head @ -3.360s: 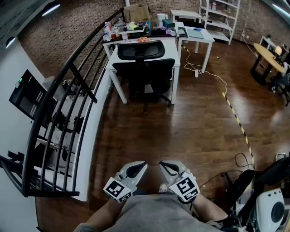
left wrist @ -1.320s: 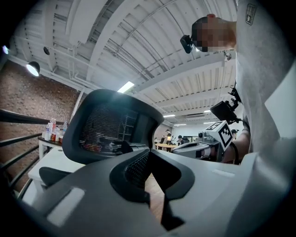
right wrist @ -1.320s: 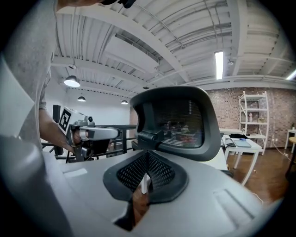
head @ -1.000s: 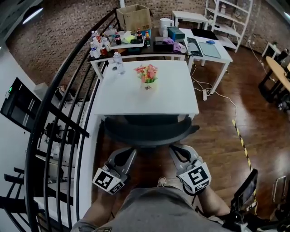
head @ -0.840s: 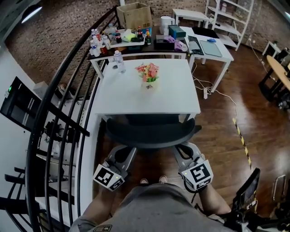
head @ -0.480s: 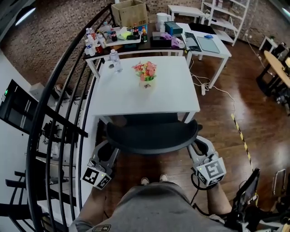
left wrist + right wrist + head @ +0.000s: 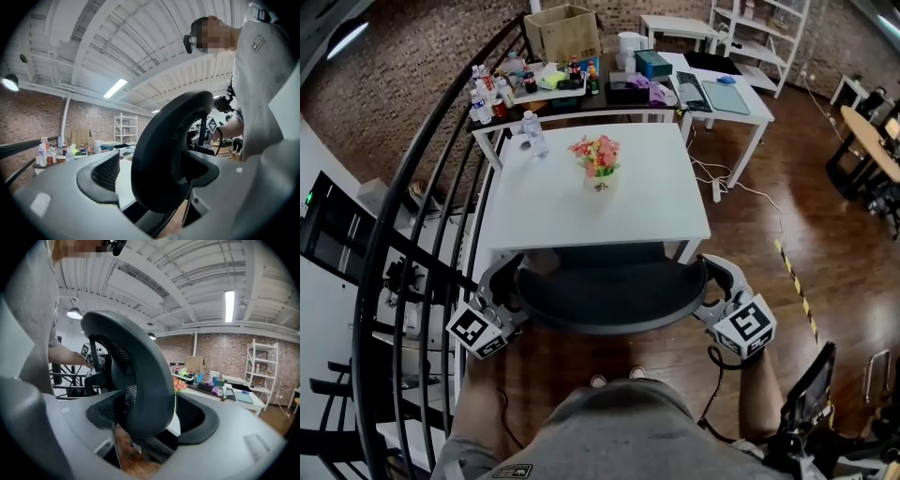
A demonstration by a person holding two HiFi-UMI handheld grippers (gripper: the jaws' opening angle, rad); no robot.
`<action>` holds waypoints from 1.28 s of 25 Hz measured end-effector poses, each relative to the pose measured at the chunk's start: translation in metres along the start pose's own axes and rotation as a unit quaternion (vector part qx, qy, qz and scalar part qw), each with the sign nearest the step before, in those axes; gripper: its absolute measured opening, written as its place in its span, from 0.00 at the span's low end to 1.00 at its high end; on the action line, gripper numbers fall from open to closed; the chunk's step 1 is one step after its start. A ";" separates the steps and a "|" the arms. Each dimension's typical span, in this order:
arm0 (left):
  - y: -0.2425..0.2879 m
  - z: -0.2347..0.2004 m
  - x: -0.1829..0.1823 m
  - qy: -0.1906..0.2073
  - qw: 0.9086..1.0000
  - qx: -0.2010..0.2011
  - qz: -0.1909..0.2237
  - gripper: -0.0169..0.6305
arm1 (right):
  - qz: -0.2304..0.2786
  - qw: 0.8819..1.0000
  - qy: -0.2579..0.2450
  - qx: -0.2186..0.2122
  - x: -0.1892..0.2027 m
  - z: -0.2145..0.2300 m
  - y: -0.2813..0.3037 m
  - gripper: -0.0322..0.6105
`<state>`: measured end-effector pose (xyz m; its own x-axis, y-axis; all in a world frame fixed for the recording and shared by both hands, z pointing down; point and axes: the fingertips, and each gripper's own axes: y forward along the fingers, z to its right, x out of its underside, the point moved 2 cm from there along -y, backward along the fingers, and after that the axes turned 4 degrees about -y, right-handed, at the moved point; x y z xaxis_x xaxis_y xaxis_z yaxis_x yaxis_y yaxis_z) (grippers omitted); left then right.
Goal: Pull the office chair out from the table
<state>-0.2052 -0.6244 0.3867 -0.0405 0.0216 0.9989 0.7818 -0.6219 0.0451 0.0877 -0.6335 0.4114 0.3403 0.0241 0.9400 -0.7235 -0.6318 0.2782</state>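
The left gripper (image 7: pixel 504 283) and the right gripper (image 7: pixel 716 286) are just opening their jaws wide, each around one side edge of the office chair (image 7: pixel 614 296) backrest. The chair is standing against the white table (image 7: pixel 581 214).

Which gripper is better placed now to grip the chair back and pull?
Left and right look equal. The left gripper and the right gripper have just been opening, and each has one end of the chair back between its jaws; closing both seems best.

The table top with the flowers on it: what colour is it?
White. The table top shows best in the head view.
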 end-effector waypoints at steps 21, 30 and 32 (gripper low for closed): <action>0.029 0.030 -0.005 0.005 0.989 0.139 -0.049 0.39 | -0.002 0.997 -0.012 -0.076 -0.014 -0.016 0.019 0.47; 0.016 0.041 -0.009 0.001 0.988 0.144 -0.047 0.38 | -0.013 0.997 -0.005 -0.076 -0.017 -0.033 0.010 0.46; 0.011 0.044 -0.009 -0.001 0.988 0.145 -0.043 0.38 | -0.013 0.997 -0.003 -0.076 -0.017 -0.039 0.008 0.46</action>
<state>-0.1687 -0.5967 0.3785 -0.1144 0.0658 0.9913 0.9213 -0.3663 0.1306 0.0532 -0.6088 0.4051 0.3643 0.0344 0.9307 -0.7965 -0.5064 0.3305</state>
